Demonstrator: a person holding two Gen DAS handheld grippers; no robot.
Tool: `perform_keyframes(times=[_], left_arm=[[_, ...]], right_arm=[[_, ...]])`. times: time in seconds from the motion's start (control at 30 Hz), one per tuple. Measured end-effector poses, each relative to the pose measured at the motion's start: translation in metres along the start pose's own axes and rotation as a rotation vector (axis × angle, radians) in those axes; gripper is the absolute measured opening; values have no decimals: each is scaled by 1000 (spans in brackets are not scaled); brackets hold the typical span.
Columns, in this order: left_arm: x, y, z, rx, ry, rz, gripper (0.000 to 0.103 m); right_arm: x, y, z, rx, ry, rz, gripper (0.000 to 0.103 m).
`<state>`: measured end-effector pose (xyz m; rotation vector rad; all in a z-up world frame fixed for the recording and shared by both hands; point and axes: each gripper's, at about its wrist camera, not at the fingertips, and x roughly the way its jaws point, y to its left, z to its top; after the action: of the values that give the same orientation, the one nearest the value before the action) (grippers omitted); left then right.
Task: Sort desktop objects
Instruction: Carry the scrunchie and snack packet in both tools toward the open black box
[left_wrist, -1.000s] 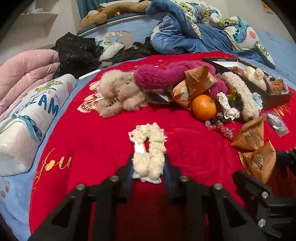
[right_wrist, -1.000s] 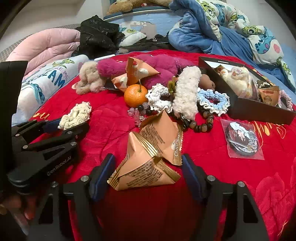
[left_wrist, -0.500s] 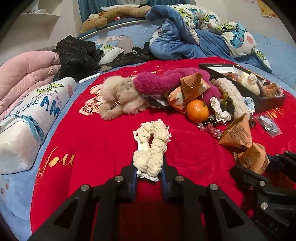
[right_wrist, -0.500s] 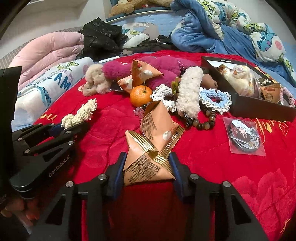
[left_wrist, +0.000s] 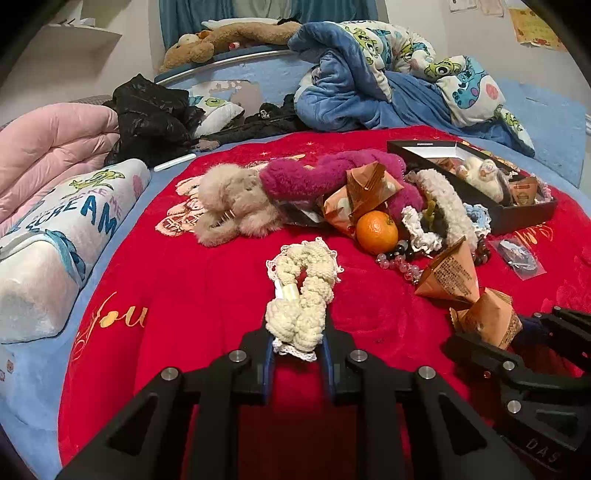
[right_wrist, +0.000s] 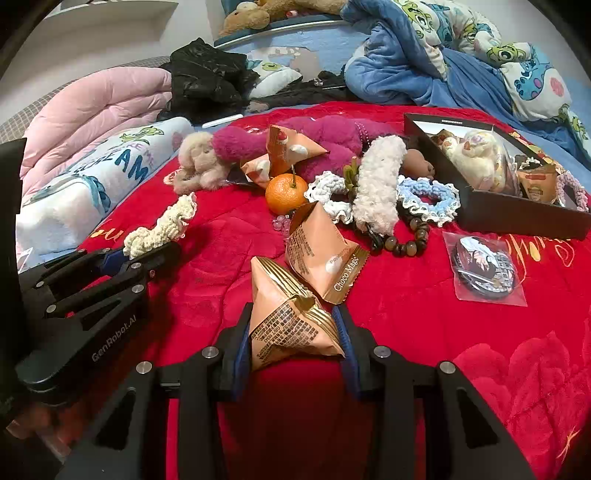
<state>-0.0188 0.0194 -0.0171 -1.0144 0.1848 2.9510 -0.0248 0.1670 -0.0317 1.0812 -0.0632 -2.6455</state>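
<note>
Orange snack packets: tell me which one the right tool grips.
The gold-edged orange packet nearest the camera, pinched between the right tool and still closing. The Choco Magic packet lies behind it; a third rests on the magenta plush.

Cream scrunchie (left_wrist: 301, 295), orange tangerine (right_wrist: 286, 194), tan gold-striped snack packet (right_wrist: 291, 325), red blanket (right_wrist: 424, 332).

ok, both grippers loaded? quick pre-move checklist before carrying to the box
1. Left gripper gripping cream scrunchie: ok, pads press on both sides.
2. Right gripper on snack packet: ok, packet between the pads, jaws closing.
3. Second packet free of the held one: cannot tell, their edges overlap.
4. Black box open with room: ok, though partly filled.
5. Path to box: not ok, orange, scrunchies and beads lie between.
</note>
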Motion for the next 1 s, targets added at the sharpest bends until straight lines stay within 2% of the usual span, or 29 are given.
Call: perform_keyframes(times=[0.43,0.8,1.0], left_arm=[[-5,-14,7,-23,-2,-55,21],[-14,-52,22,-22,-31,-134,21],[-19,-74,17,15,-38,-159,21]], right_arm=[[-13,-16,-2,10,-17,-24,39],[-37,-61,-10,76,-42,-73,39],[-51,-84,-15,113,-59,-92,39]])
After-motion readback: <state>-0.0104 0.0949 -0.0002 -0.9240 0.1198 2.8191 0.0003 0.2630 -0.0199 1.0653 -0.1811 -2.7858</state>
